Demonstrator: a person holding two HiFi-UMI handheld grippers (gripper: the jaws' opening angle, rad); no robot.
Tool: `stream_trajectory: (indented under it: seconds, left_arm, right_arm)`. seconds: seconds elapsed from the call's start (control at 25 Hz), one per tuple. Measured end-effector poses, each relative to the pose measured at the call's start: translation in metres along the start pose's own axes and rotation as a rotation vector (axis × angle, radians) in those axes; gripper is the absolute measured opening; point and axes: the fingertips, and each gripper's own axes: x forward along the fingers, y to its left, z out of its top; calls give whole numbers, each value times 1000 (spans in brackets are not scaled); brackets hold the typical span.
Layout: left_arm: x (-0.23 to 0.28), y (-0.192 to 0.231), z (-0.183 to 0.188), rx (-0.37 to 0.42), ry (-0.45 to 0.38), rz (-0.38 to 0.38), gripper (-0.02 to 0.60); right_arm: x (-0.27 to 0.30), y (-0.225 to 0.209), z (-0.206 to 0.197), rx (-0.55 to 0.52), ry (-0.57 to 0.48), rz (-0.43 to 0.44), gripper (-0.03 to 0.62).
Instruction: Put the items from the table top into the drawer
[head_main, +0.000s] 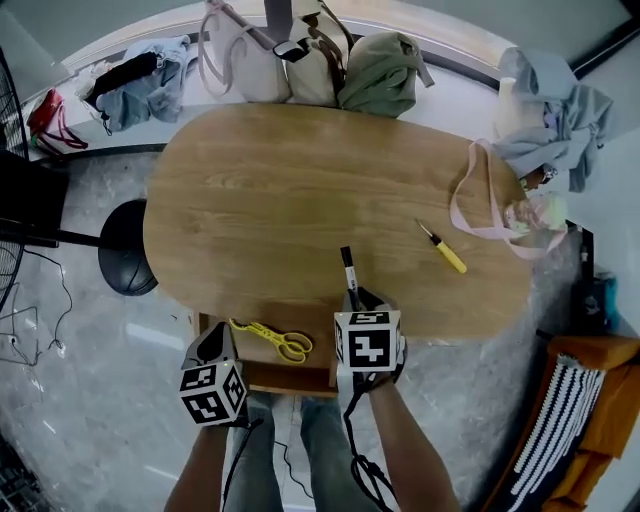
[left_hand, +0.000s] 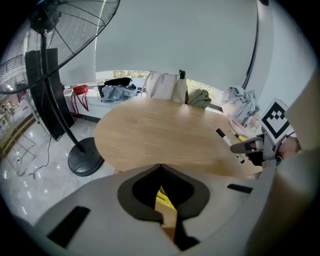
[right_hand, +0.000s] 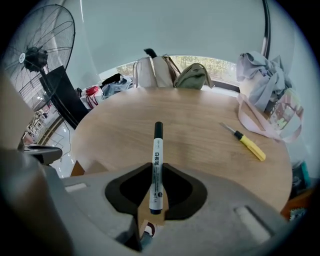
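My head camera looks steeply down on the table (head_main: 300, 190) from over its near edge. The cameras on my left gripper (left_hand: 160, 167) and right gripper (right_hand: 158, 167) sit low at that edge, facing across it toward the bags (right_hand: 150, 72). All three share the tabletop; the left view also catches my right gripper's marker (left_hand: 230, 144).

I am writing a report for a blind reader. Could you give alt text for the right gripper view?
The right tool grips a white marker with a black cap, which points away over an oval wooden table. A yellow-handled screwdriver lies on the table to the right, near a pink-strapped clear bag. Beyond the table stand bags; a fan is at the left.
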Motion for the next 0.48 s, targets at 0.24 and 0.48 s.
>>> stream_trajectory:
  seconds: [0.24,0.48]
  left_arm:
    - [-21,20,-25,-50,-1,55,-6]
    - [-42,40,-45,-108,-9,106,-6]
  right_arm:
    - [-1,36,-16,-111,28,73,73]
    - [-13,69,-20,-197,41,122,72]
